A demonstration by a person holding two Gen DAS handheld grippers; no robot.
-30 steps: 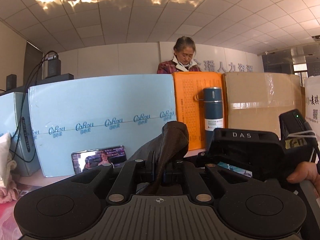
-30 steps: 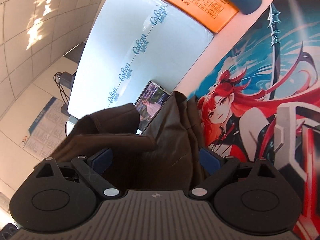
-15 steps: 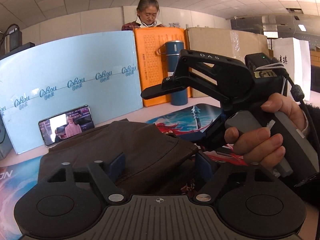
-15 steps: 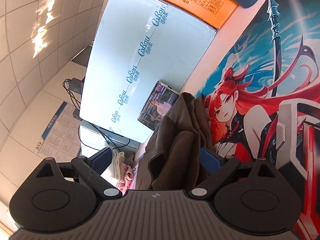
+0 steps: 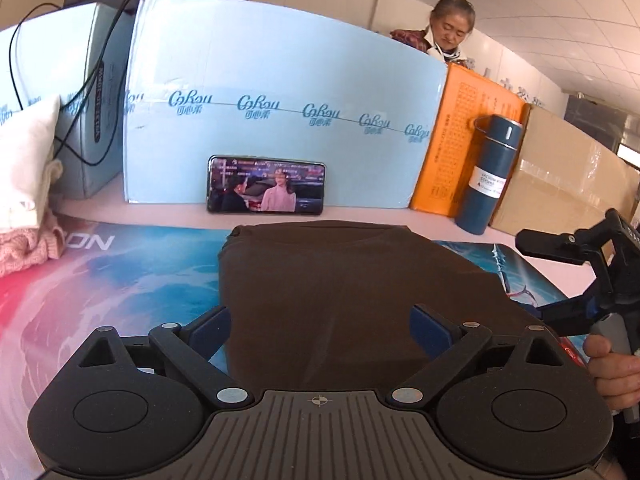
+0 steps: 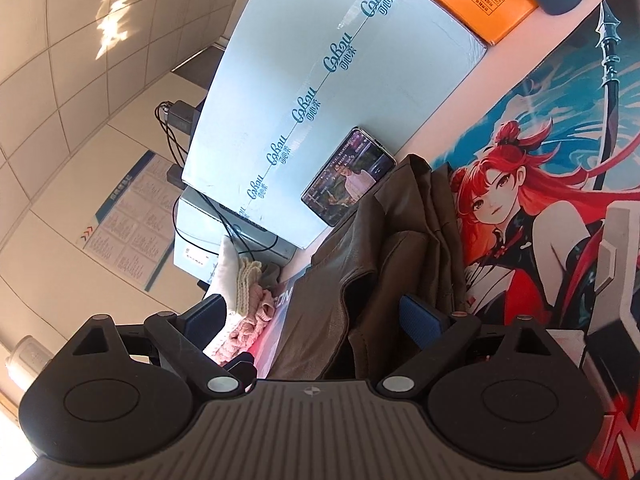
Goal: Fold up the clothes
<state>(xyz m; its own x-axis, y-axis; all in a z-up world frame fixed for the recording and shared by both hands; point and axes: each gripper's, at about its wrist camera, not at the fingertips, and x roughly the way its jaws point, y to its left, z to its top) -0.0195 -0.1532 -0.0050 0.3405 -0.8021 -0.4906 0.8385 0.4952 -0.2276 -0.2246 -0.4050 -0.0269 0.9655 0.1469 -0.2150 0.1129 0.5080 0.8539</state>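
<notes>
Evidently the brown garment (image 5: 352, 296) lies folded on the printed mat (image 5: 120, 280) of the counter, directly ahead of and between the jaws of the left gripper (image 5: 320, 332), so the release is best finished by backing straight off without snagging the top layer. Those jaws are opening and already spread wide, pinching nothing. The right gripper (image 6: 316, 316) likewise stands spread, the cloth's layered edge beside its right-hand jaw but not visibly clamped.

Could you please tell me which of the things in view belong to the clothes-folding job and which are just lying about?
Part of the job:
- brown garment, folded on the printed mat
- left gripper, jaws opening
- right gripper
- pink and cream clothes piled at the left

Just lying about:
- phone playing a video
- blue flask
- light blue box
- orange box
</notes>
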